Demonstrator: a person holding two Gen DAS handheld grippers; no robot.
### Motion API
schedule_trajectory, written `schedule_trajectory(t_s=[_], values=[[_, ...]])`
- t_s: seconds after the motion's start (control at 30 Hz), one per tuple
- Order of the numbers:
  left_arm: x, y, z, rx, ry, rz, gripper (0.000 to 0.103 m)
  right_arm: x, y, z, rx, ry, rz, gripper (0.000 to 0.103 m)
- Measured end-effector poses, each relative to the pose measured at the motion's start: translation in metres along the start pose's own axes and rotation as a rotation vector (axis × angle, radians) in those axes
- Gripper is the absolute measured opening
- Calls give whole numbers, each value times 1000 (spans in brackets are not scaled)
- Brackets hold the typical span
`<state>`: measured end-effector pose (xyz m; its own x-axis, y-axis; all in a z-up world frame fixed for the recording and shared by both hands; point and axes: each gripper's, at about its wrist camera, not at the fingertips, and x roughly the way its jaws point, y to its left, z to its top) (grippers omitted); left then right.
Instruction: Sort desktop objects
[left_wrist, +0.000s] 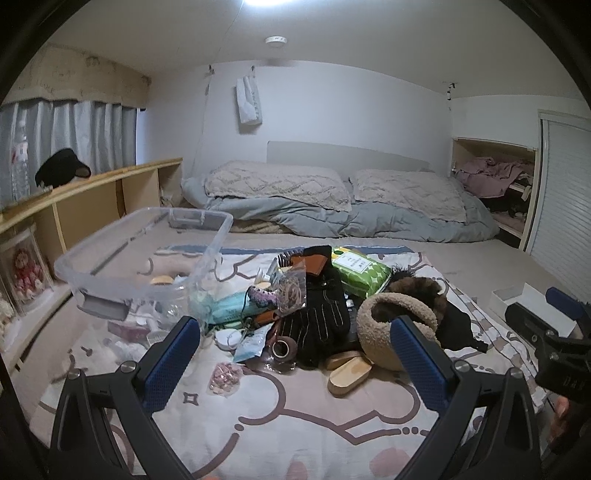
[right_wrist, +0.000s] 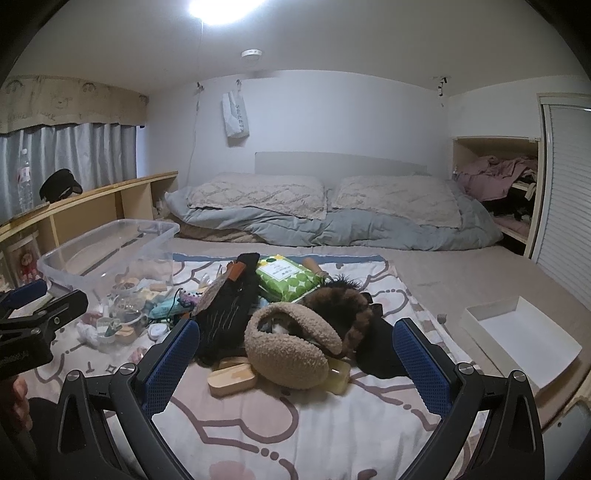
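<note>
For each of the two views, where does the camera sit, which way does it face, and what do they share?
Left wrist: rides the left gripper, open, facing the bed's pillows over the clutter pile; the right gripper shows at its right edge.
Right wrist: rides the right gripper, open, facing the same way; the left gripper and part of a hand show at its left.
Shared: beige earmuffs, green wipes pack, clear bin.

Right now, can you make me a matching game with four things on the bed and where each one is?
Things:
1. fluffy beige earmuffs
2. green patterned wipes pack
3. clear plastic bin
4. white shallow box

Places:
A. far right, off the blanket
B. left edge of the pile
C. front of the pile, nearest the grippers
D. back of the pile, beside the black glove

Pairs: 1-C, 2-D, 3-B, 4-A
</note>
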<state>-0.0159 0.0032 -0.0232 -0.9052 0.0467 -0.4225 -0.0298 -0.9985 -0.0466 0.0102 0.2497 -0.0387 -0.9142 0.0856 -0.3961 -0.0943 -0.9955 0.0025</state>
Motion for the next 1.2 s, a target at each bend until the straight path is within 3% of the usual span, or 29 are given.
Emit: schedule_trajectory(t_s=[0.07,0.33,0.53,0.97,1.2], values=[[4,2,-3,8,6,-25,103,5,1,-4,1,11,4,103],[27,5,-23,43,54,70,103,30,7,-20,5,65,21,103],[49,9,-43,37,119,59,103,54,17,-41,12,134,44,103],[86,23,-79,-32,211,90,103,96,24,-76,47,259,70,103],[109,31,-95,-84,275,63,103,117,20,-90,124,302,91,103]])
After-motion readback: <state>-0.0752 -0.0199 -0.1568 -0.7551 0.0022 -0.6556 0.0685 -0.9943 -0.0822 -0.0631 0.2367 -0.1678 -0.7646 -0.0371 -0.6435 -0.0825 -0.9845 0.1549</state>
